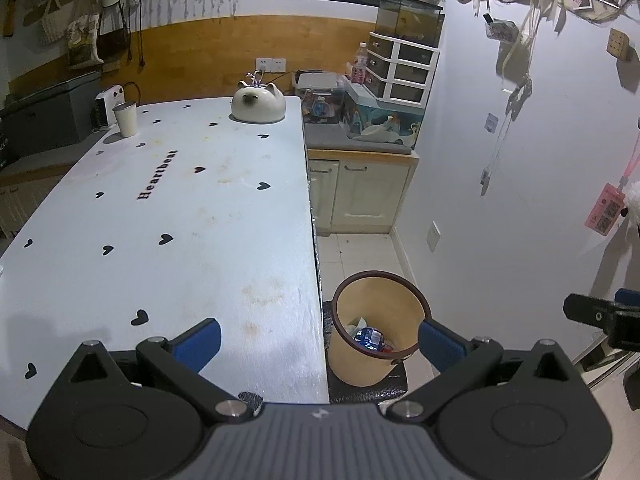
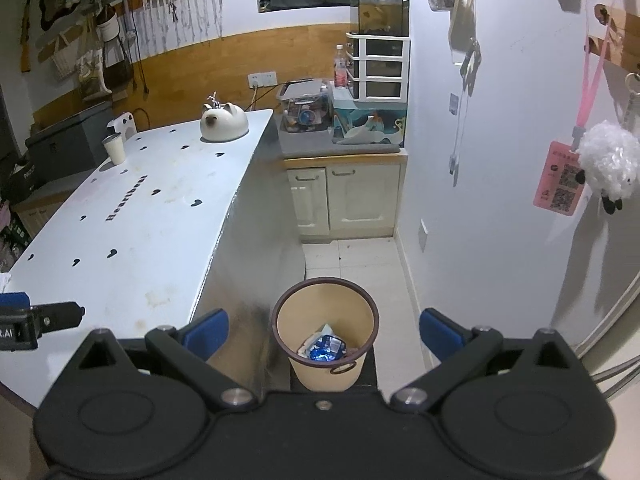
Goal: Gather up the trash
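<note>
A beige bin with a brown rim [image 1: 404, 326] [image 2: 288, 322] stands on a dark mat on the floor, just right of the table. Inside lie a blue-and-white wrapper [image 1: 369, 337] [image 2: 326, 349] and crumpled white paper. My left gripper [image 1: 318, 342] hangs open over the table's right front edge, empty. My right gripper [image 2: 324, 334] is open above the bin, also empty. A white paper cup [image 1: 126, 118] [image 2: 114, 148] stands at the table's far left. Each gripper shows at the edge of the other's view.
The white heart-print table [image 1: 168, 220] [image 2: 132, 216] carries a cat-shaped ceramic dish [image 1: 258, 102] [image 2: 223, 122] at its far edge. A cabinet [image 2: 346, 196] with boxes and drawers stands behind. The wall [image 2: 500, 200] on the right holds hanging tags and a plush toy.
</note>
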A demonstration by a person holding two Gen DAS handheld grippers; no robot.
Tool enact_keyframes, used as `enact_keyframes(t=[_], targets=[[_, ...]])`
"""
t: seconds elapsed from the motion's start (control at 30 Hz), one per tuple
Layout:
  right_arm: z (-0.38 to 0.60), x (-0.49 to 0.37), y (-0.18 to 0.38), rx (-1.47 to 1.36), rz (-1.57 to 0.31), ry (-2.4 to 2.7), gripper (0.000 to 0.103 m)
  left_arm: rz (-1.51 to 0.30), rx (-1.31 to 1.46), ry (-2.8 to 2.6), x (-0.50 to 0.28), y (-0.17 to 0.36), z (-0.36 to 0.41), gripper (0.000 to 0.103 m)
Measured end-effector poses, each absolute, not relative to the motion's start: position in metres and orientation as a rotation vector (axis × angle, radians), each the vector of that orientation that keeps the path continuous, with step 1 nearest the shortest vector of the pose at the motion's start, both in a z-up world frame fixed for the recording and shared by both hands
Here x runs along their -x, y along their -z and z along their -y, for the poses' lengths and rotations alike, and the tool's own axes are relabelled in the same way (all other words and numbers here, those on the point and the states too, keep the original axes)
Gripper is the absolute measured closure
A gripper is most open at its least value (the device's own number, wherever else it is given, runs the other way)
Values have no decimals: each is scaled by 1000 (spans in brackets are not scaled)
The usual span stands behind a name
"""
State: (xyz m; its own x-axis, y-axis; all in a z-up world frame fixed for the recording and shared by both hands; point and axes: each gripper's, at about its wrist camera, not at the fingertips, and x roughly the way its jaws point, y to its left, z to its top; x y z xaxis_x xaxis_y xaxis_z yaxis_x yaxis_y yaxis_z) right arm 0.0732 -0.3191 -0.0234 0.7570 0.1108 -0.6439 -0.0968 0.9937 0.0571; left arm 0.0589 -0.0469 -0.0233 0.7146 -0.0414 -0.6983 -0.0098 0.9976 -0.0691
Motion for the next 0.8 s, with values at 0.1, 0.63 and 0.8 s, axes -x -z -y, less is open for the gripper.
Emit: enact_keyframes(t=[0.1, 0.63, 0.8], targets=[[320, -72, 23, -19, -703, -116, 0, -776, 73, 11, -56, 23, 48, 0], [322, -69, 20, -12, -699, -141, 0, -764, 70, 0, -52, 21, 52, 0], [322, -69, 19, -11, -699, -139, 0, -764, 70, -1, -51, 21, 52, 0]])
